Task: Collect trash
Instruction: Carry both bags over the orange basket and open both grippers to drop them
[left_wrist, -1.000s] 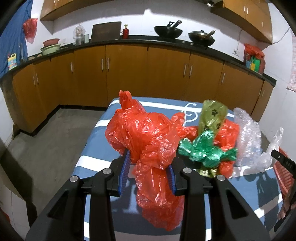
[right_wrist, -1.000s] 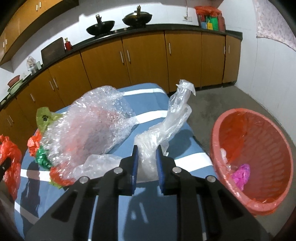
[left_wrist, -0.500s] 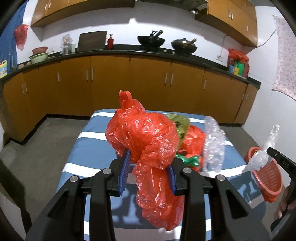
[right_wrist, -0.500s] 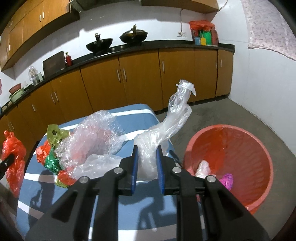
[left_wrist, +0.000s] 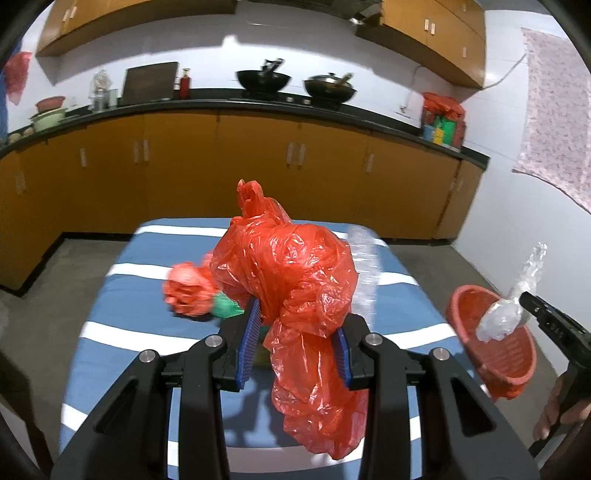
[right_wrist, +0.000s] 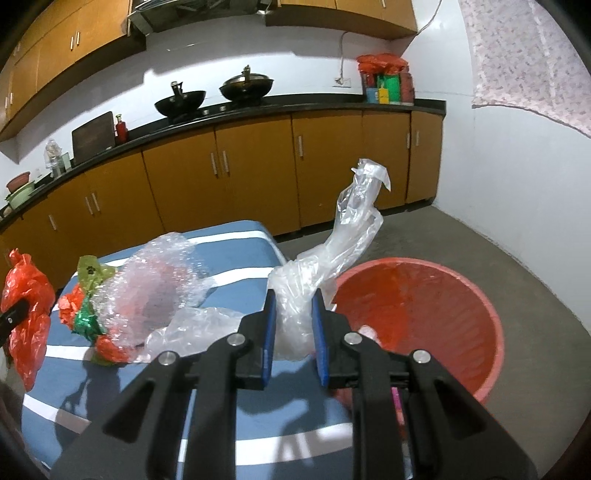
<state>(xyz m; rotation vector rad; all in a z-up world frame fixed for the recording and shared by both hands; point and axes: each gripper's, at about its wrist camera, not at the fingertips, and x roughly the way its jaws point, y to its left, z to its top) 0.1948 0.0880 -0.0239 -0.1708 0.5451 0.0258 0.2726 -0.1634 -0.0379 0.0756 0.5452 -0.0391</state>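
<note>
My left gripper (left_wrist: 297, 328) is shut on a crumpled red plastic bag (left_wrist: 288, 273) and holds it above the blue striped table (left_wrist: 147, 266). My right gripper (right_wrist: 294, 314) is shut on a clear plastic bag (right_wrist: 343, 240) and holds it at the table's right edge, beside the red basket (right_wrist: 436, 306). The basket also shows in the left wrist view (left_wrist: 491, 354), with the clear bag (left_wrist: 506, 314) over its rim. On the table lie bubble wrap (right_wrist: 155, 291), a red and green wad (right_wrist: 83, 314) and an olive bag (right_wrist: 90, 267).
The basket stands on the grey floor (right_wrist: 517, 266) to the right of the table and holds some trash. Brown cabinets (left_wrist: 258, 177) with a black counter run along the back wall, with woks (left_wrist: 264, 79) on top.
Both grippers have moved back and to the right with their bags. The clear bag is now closer to the red basket. The pile on the table has not moved.
</note>
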